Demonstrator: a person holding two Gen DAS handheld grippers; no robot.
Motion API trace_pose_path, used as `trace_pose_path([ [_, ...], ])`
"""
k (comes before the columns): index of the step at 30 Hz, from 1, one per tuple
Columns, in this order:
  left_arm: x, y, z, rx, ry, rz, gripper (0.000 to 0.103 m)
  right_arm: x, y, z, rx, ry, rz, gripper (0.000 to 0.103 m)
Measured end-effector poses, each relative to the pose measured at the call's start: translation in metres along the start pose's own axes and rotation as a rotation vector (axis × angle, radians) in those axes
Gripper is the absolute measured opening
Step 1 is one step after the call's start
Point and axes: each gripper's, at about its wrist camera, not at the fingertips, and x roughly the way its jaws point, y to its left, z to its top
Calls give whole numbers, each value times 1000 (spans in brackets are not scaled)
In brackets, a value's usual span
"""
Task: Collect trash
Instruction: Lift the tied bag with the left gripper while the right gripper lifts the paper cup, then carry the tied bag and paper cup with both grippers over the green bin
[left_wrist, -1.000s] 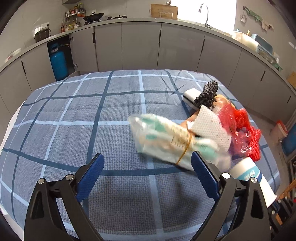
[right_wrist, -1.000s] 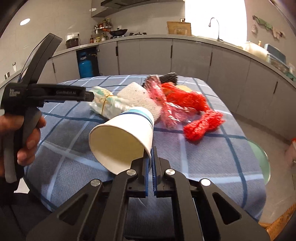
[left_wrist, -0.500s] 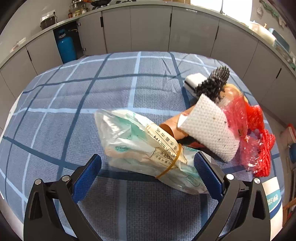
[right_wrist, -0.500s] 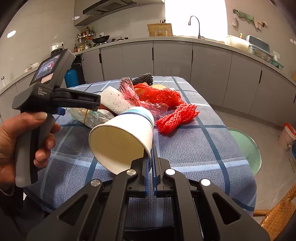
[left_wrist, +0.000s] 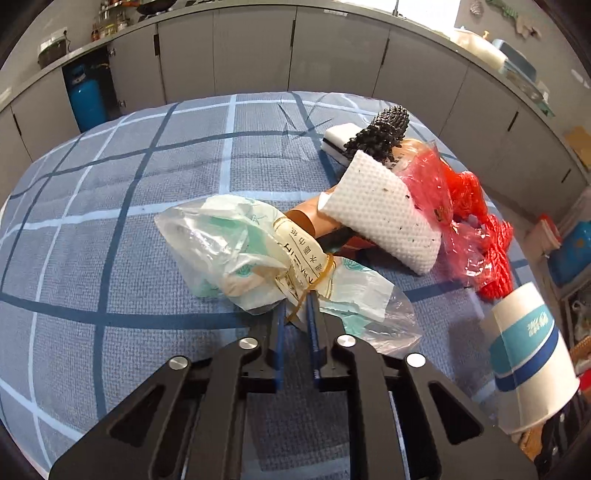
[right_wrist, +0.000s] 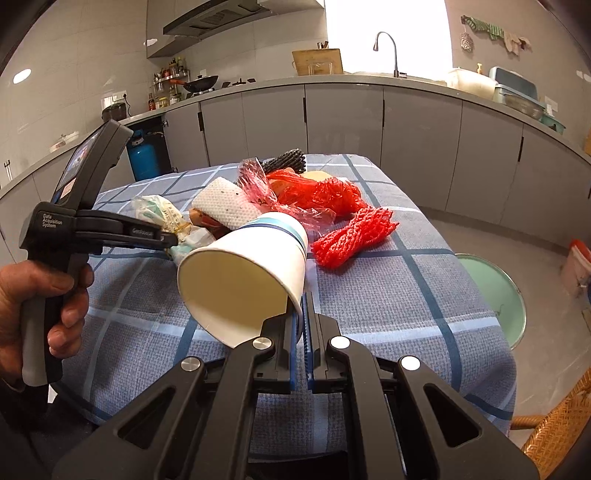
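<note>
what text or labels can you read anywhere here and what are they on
"Data Acquisition System": white print on the left hand-held gripper, on its black body by the handle.
"GenRobot.ai", partly legible: along that gripper's arm.
Chinese characters on the cream label of the plastic bag: visible, too skewed to read reliably.
Blue logo on the paper cup: blurred, unreadable.
Small screen on the gripper: unreadable.

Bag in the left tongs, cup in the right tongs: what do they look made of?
Bag: thin, glossy, see-through plastic film, judging by its crinkles and highlights; a yellowish rubber band and a printed paper label cinch its middle. Cup: matte white paper or card, probably coated, with blue printed bands and a rolled rim.
</note>
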Motion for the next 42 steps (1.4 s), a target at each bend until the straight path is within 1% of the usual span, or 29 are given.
trace_pose_path([
  [2,-4,1,-2,14,-11,3,5,-2,-1,0,4,-6,-1,5],
  [6,-22,6,-4,30,-56,35,5,-7,-1,2,5,-20,-1,5],
  [13,-66,1,8,69,-180,88,5,-16,-6,9,20,-51,-7,5],
  [16,-82,-9,12,103,-223,86,5,-21,-13,13,31,-69,-19,5],
  [19,-93,-25,17,143,-252,68,5,-23,-19,16,39,-83,-35,5],
  [27,-96,-73,29,249,-290,4,5,-26,-51,23,77,-107,-111,5],
  [35,-99,-131,41,356,-333,-59,5,-33,-97,30,138,-133,-198,5],
  [42,-90,-179,49,433,-342,-113,5,-35,-139,30,188,-141,-265,5],
])
